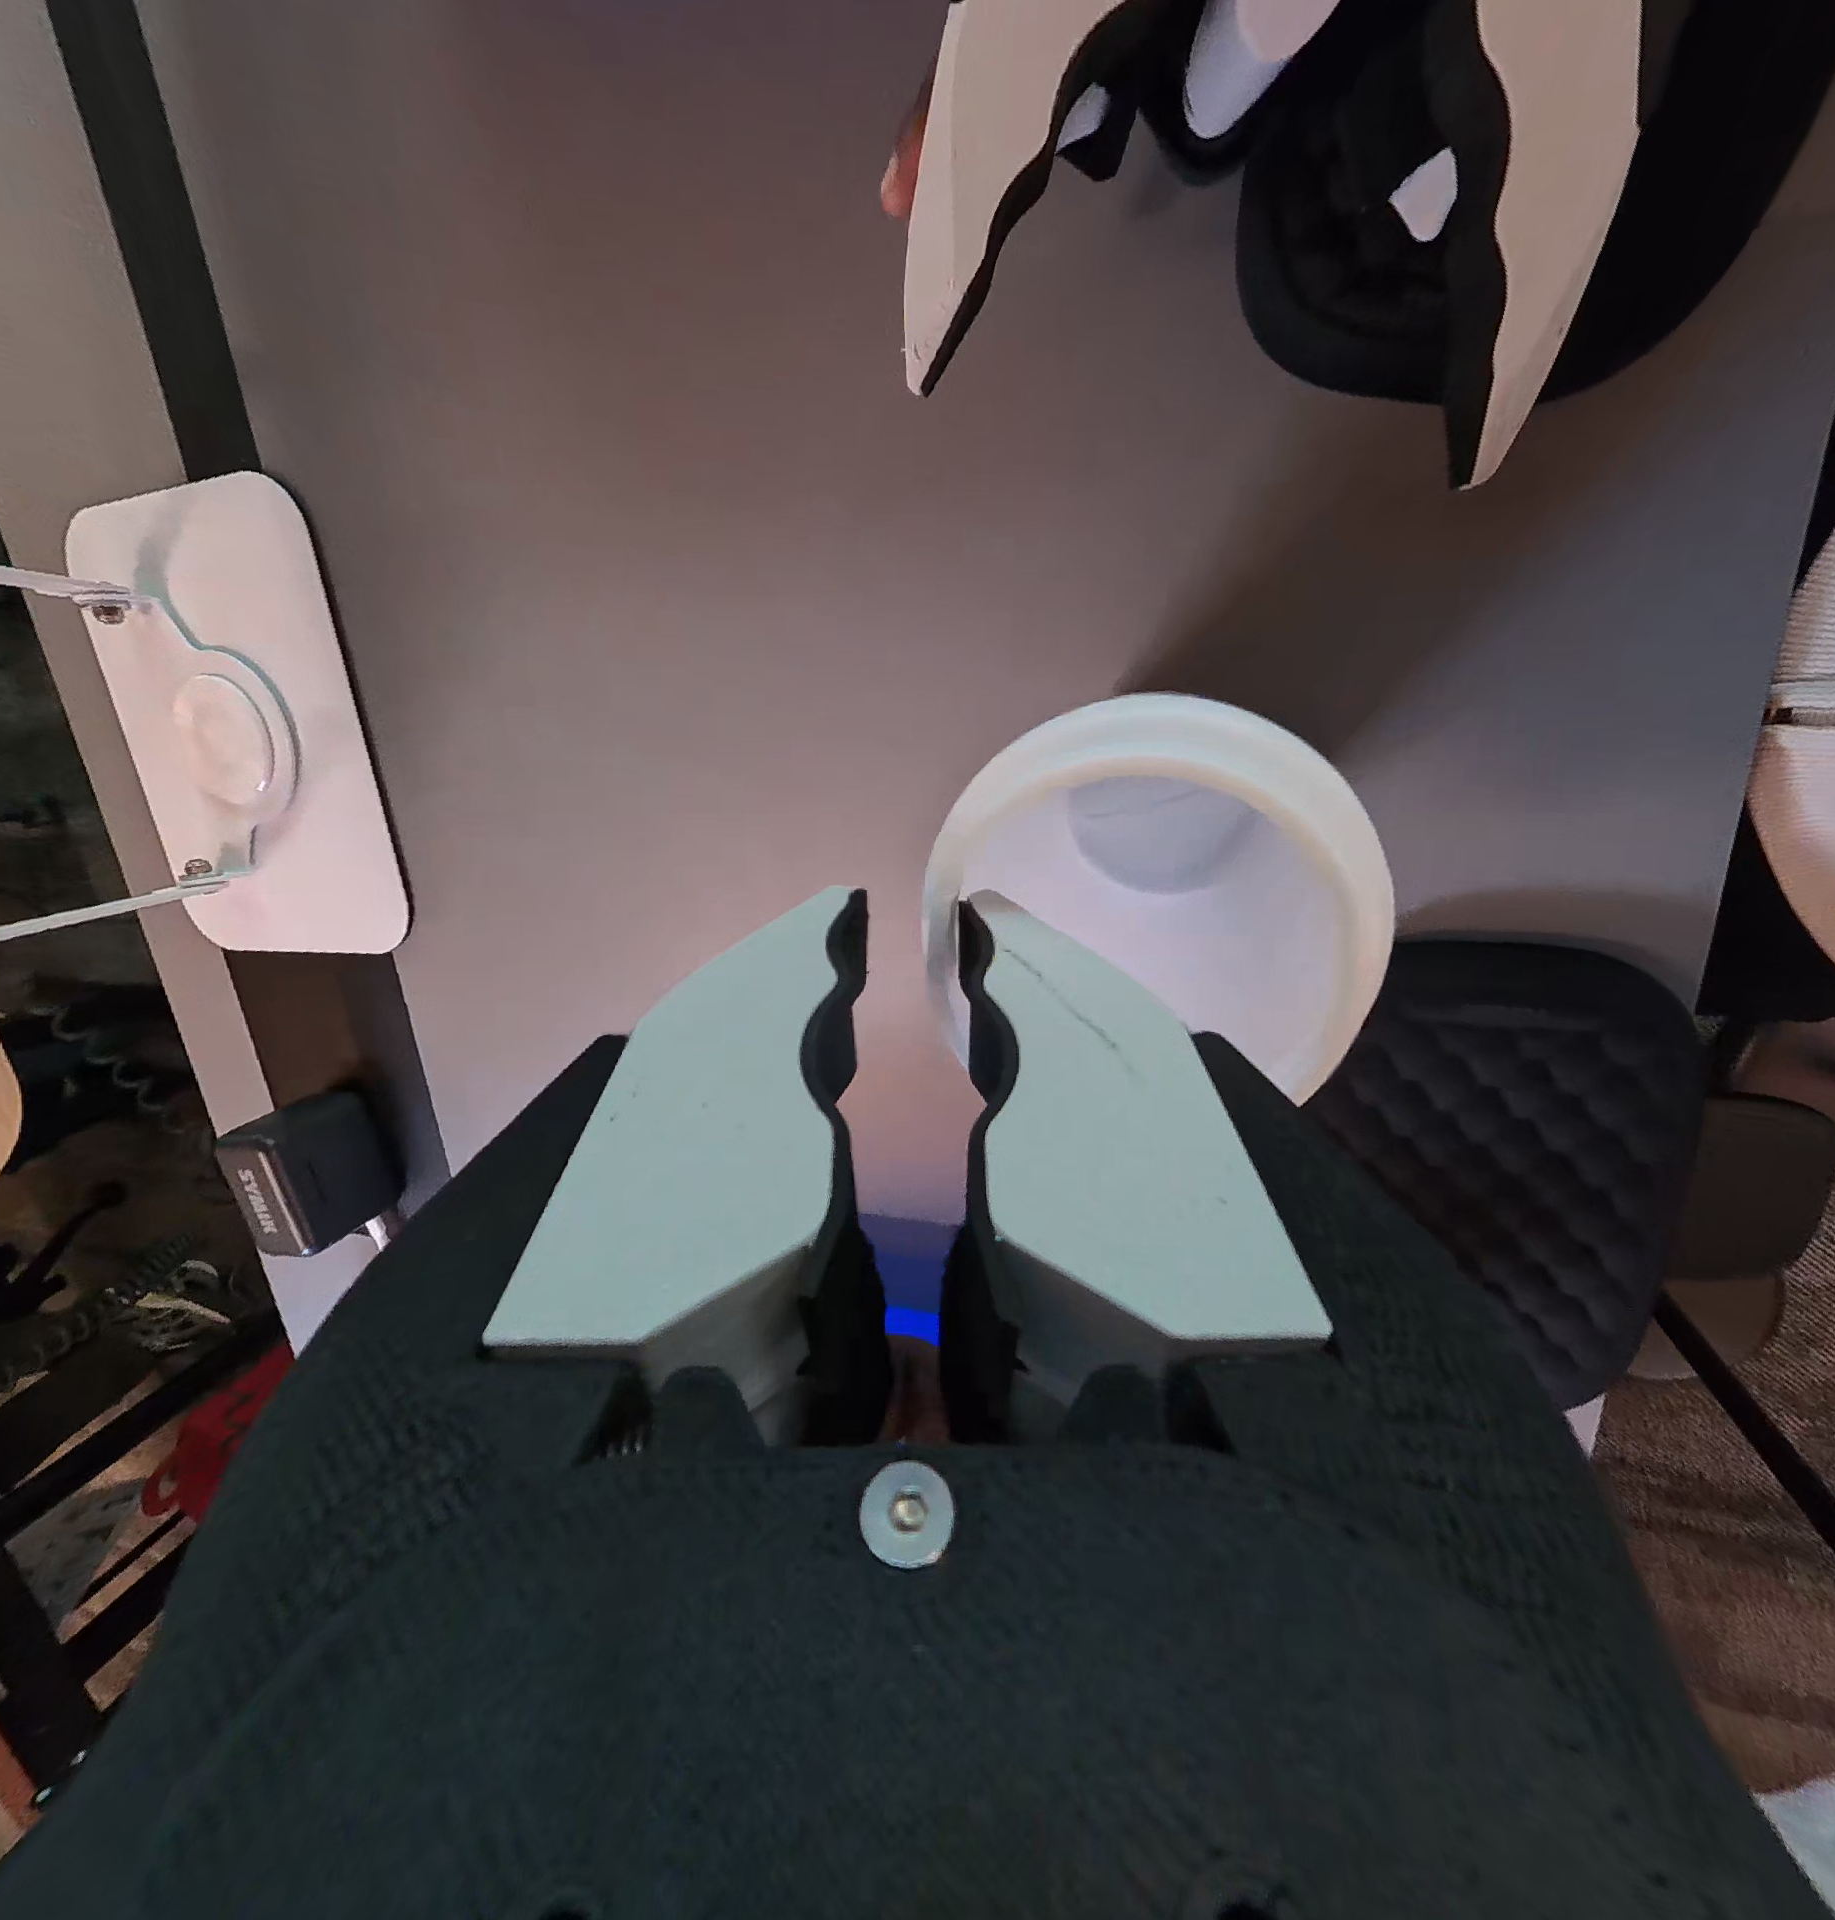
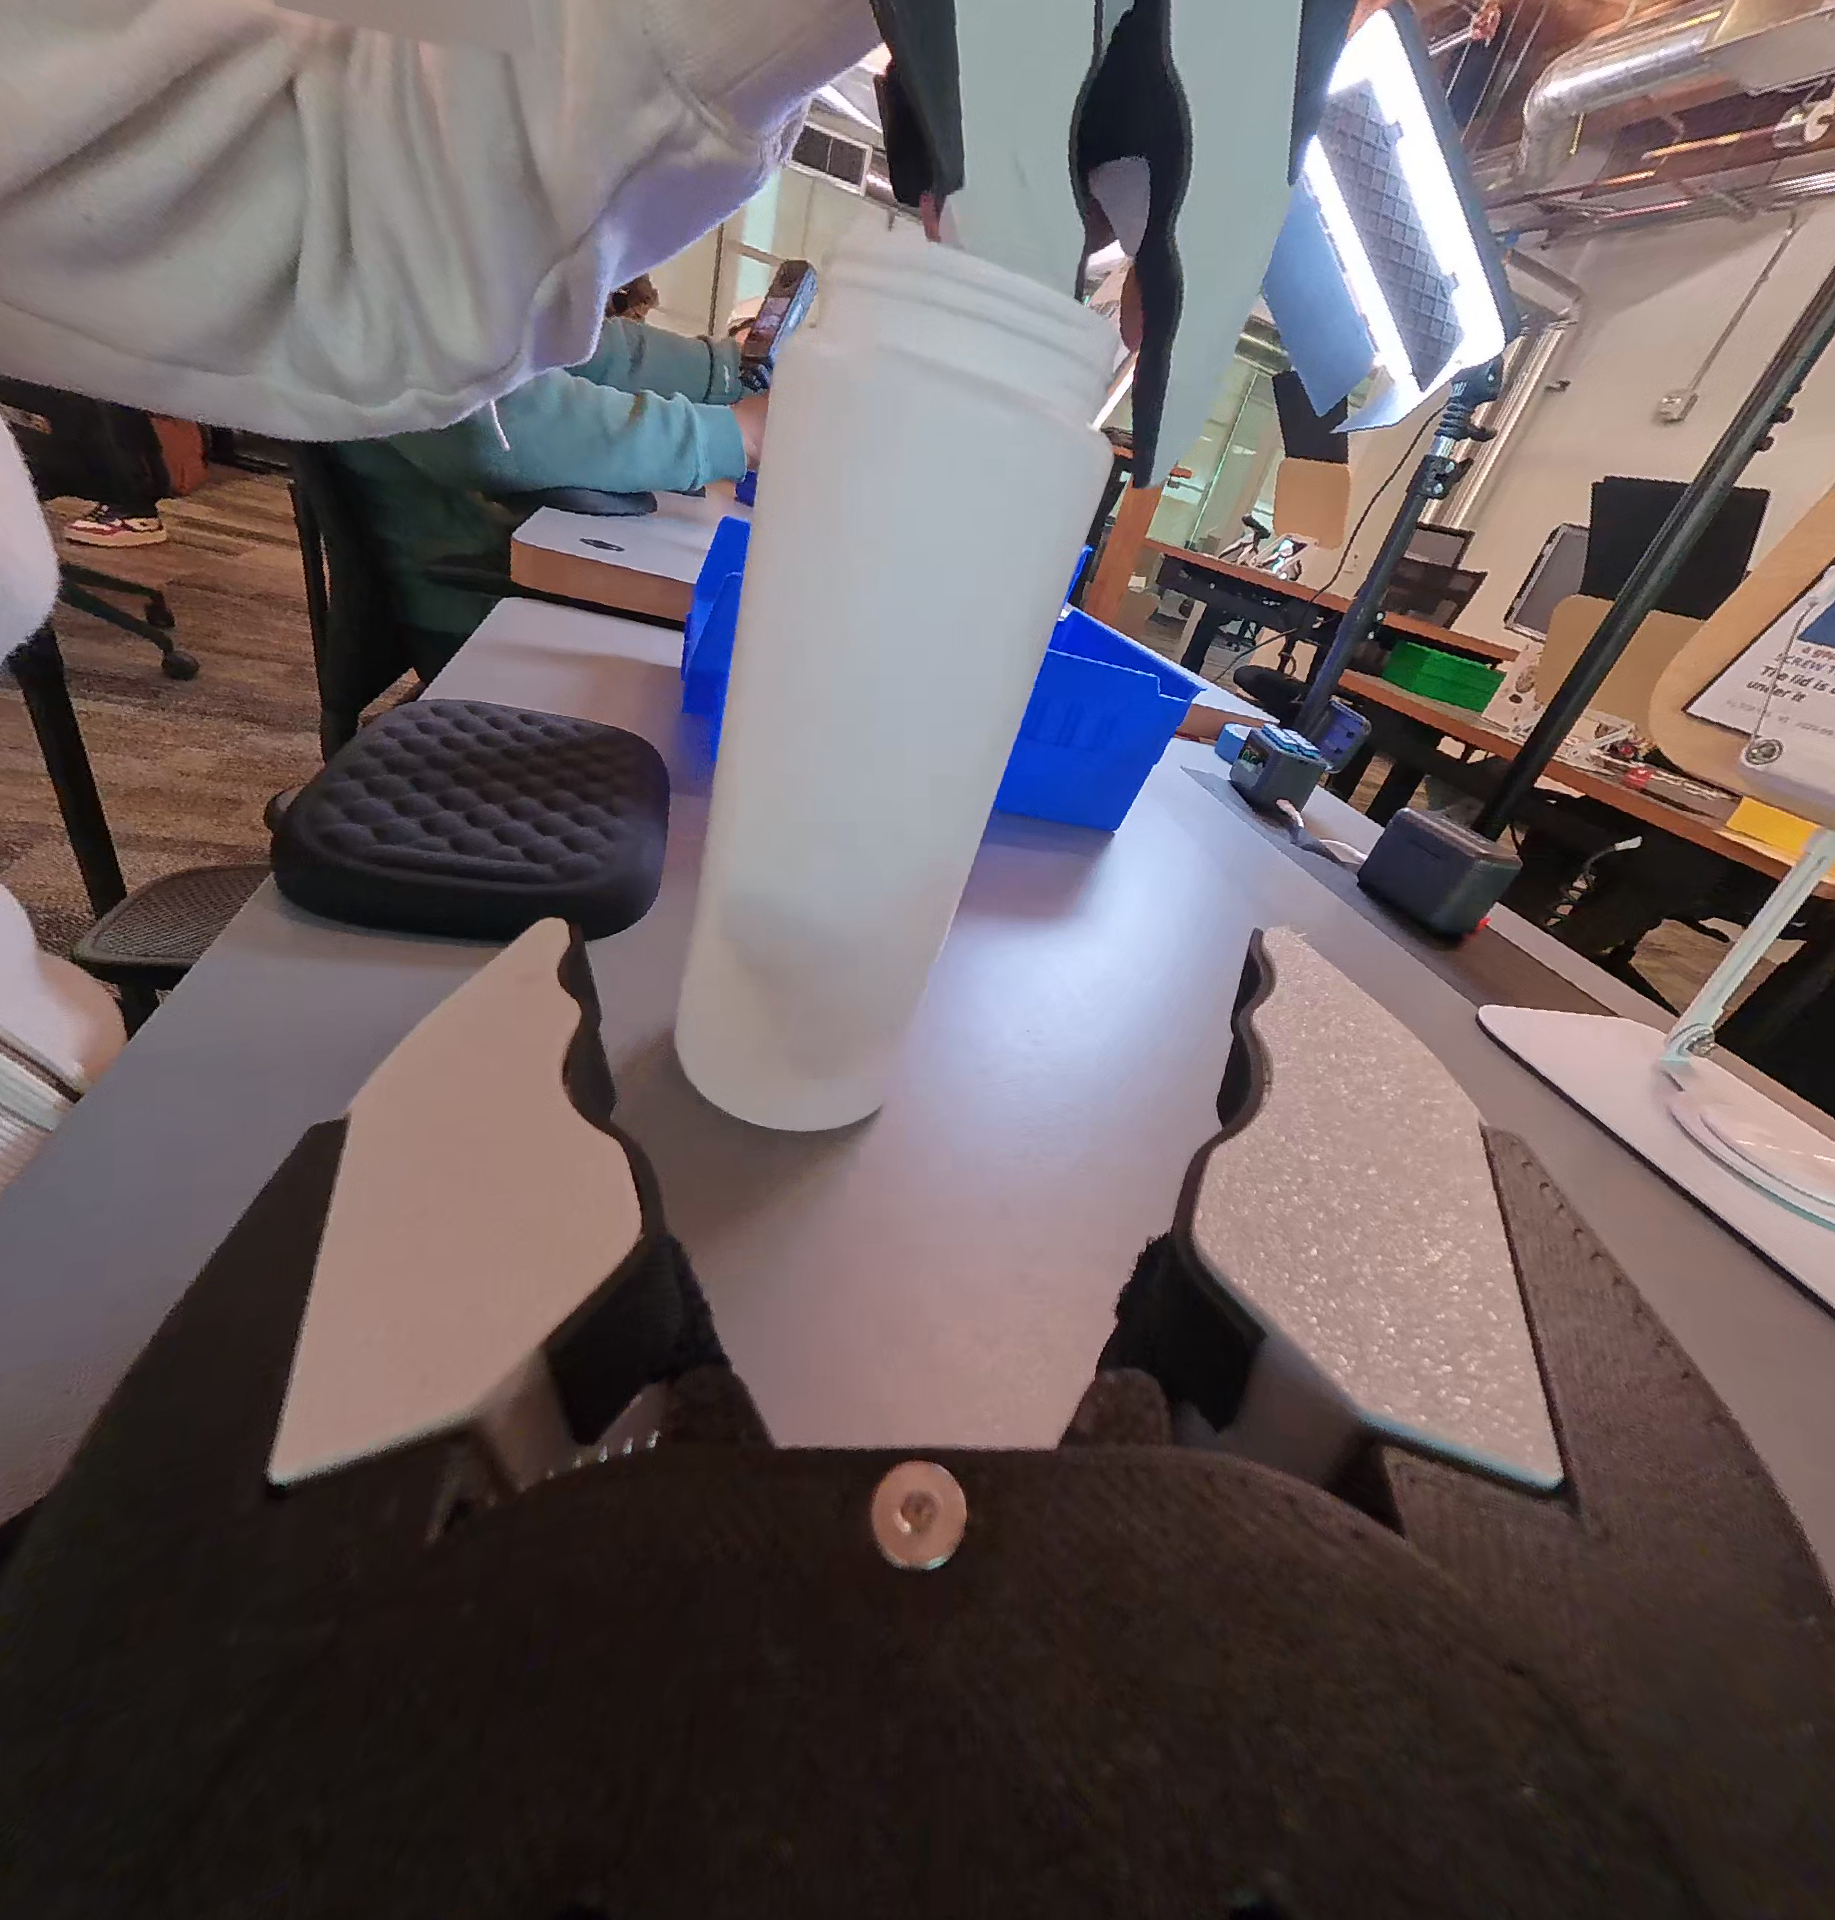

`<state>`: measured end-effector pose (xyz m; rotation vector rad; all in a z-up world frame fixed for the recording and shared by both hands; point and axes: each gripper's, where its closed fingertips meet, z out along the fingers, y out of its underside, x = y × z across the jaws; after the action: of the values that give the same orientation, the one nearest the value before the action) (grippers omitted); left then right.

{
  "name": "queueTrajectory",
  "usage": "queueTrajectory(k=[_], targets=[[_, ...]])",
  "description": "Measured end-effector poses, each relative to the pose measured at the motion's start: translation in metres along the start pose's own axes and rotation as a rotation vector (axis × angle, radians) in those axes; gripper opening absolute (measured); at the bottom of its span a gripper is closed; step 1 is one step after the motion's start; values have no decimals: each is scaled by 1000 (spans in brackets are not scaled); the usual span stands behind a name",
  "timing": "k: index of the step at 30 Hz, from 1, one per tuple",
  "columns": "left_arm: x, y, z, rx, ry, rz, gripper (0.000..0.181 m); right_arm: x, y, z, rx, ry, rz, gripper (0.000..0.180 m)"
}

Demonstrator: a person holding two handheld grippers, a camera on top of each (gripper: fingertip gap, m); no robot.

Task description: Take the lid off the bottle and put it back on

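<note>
Showed only in the left wrist view: straight down into the uncapped mouth of the bottle (image 1: 1162,904); only in the right wrist view: its white side, upright on the grey tabletop (image 2: 1048,1195) near a black cushion (image 2: 477,810). Counted one bottle, one cushion, two grippers. Kept the left gripper (image 1: 908,914) jaws nearly together, nothing seen between them, tips just beside the bottle's rim; spread the right gripper (image 2: 913,940) jaws wide and empty, bottle just ahead, apart.
</note>
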<state>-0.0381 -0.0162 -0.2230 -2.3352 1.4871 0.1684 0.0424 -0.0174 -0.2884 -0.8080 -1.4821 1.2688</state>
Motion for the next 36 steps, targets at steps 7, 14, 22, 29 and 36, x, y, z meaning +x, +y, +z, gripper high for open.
queueTrajectory(k=[7, 14, 22, 29, 36], targets=[[-4, 3, -10, 48, -47, -16, 22, 1, 2, 1, -12, 7, -3, 116], [-18, 8, -70, 382, -195, -156, 43, 3, 11, 1, -67, 26, -25, 116], [-54, 178, -85, 364, -480, -625, 55, 4, 10, 1, -62, 28, -24, 116], [-56, 317, 28, 215, -472, -927, 72, 6, 13, 6, -71, 33, -11, 115], [-76, 343, 96, 199, -482, -929, 87, 9, 14, 9, -76, 44, 3, 113]])
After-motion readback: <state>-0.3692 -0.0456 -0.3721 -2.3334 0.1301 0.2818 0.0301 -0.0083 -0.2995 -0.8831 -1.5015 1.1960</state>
